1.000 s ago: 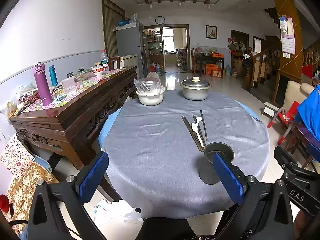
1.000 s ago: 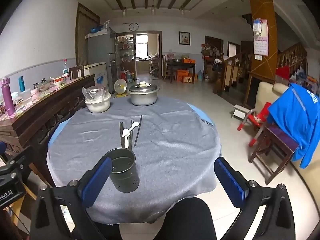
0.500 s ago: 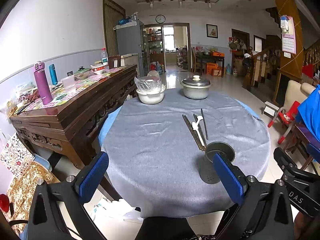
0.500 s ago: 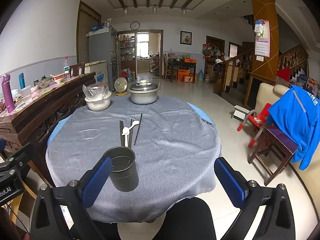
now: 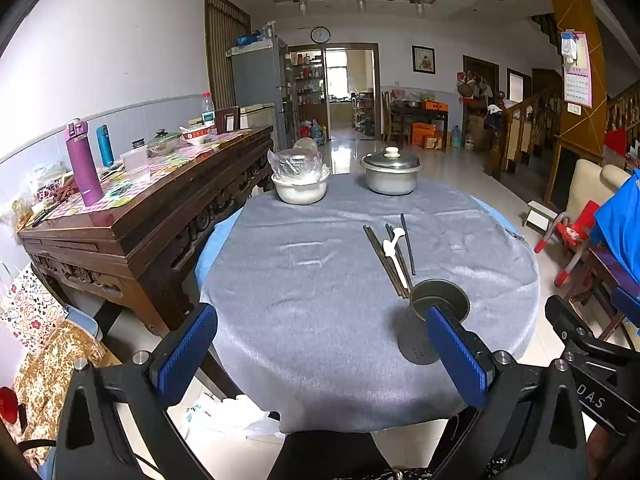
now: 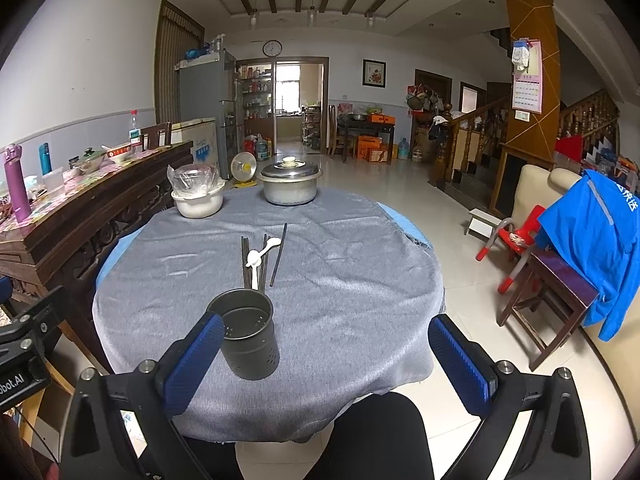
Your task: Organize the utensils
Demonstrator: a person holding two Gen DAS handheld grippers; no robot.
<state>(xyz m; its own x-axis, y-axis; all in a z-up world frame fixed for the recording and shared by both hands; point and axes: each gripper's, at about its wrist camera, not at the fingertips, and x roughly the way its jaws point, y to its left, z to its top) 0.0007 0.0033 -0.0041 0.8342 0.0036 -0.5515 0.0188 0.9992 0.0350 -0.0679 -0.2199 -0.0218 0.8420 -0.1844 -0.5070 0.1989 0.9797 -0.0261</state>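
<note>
Both claws are spread wide and hold nothing. From the left wrist view, the left gripper (image 5: pixel 320 348) with its blue-padded fingers hangs over the near edge of a round table draped in a grey cloth (image 5: pixel 304 280); the right gripper (image 6: pixel 332 356) hangs likewise over the same near edge in its own view.

On the cloth near that edge stands a dark grey perforated metal utensil cup (image 6: pixel 247 336), upright; in the right wrist view it sits just beside the right gripper's left finger (image 6: pixel 192 364). Just beyond the cup, toward the table's middle, lie several dark chopsticks (image 6: pixel 276 256) roughly side by side, with a white plastic spoon (image 6: pixel 258 258) lying across them. None of these utensils is in the cup.

At the far side of the table stand a lidded metal pot (image 6: pixel 290 184) and a white bowl covered with clear plastic (image 6: pixel 197 196), apart from each other. A dark carved wooden sideboard (image 5: pixel 132 220) stands to the left of the table.
</note>
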